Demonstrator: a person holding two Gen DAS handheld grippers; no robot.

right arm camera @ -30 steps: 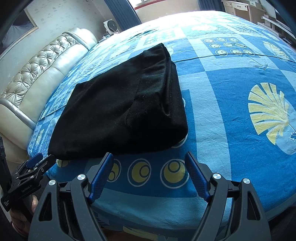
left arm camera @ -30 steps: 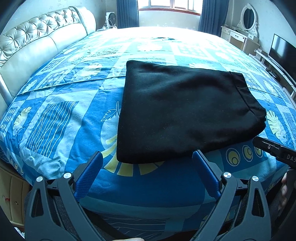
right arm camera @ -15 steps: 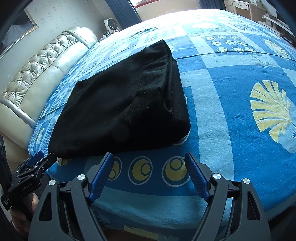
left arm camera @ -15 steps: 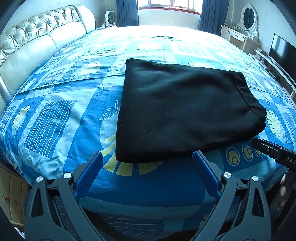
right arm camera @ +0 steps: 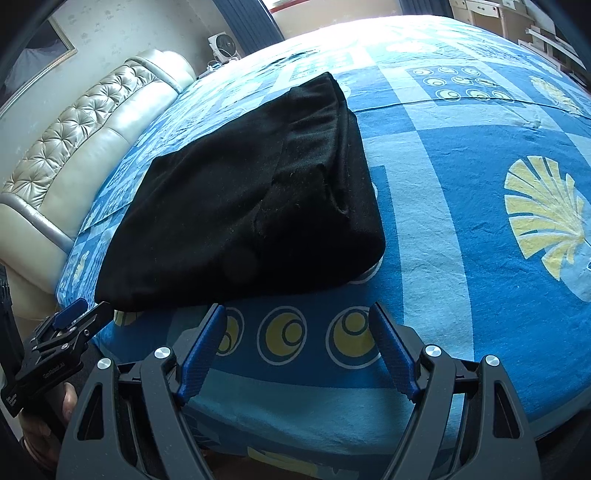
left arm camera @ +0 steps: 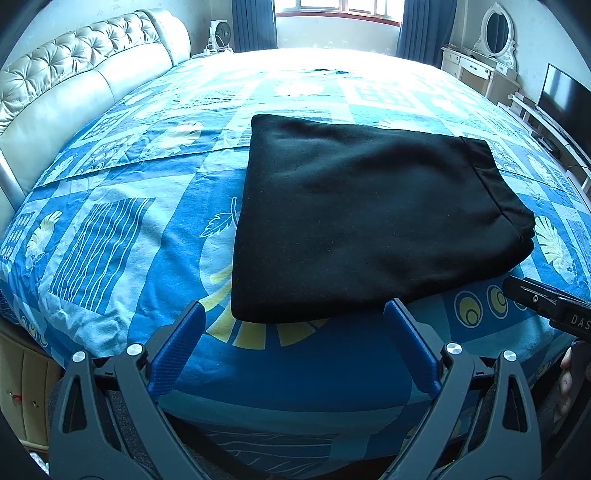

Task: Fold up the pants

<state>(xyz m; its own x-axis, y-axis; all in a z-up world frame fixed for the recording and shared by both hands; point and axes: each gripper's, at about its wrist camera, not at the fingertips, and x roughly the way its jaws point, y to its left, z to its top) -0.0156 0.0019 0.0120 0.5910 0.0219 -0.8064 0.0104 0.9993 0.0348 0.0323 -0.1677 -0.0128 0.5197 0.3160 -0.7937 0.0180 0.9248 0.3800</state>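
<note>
The black pants (left arm camera: 369, 218) lie folded into a flat rectangle on the blue patterned bedspread (left arm camera: 122, 221). They also show in the right wrist view (right arm camera: 251, 199), with the thick waistband end toward the right. My left gripper (left arm camera: 295, 314) is open and empty, just short of the pants' near edge. My right gripper (right arm camera: 297, 314) is open and empty, in front of the pants' near right corner. The left gripper also shows at the lower left of the right wrist view (right arm camera: 79, 317). Part of the right gripper's body shows at the right edge of the left wrist view.
A tufted cream headboard (left arm camera: 74, 81) runs along the left of the bed. A white dresser with a mirror (left arm camera: 491, 55) and a TV (left arm camera: 565, 99) stand at the far right. A small fan (left arm camera: 221, 35) sits by the window. The bed's near edge drops just below my grippers.
Both grippers stay open and have barely moved. In the right wrist view the pants sit slightly closer than before.
</note>
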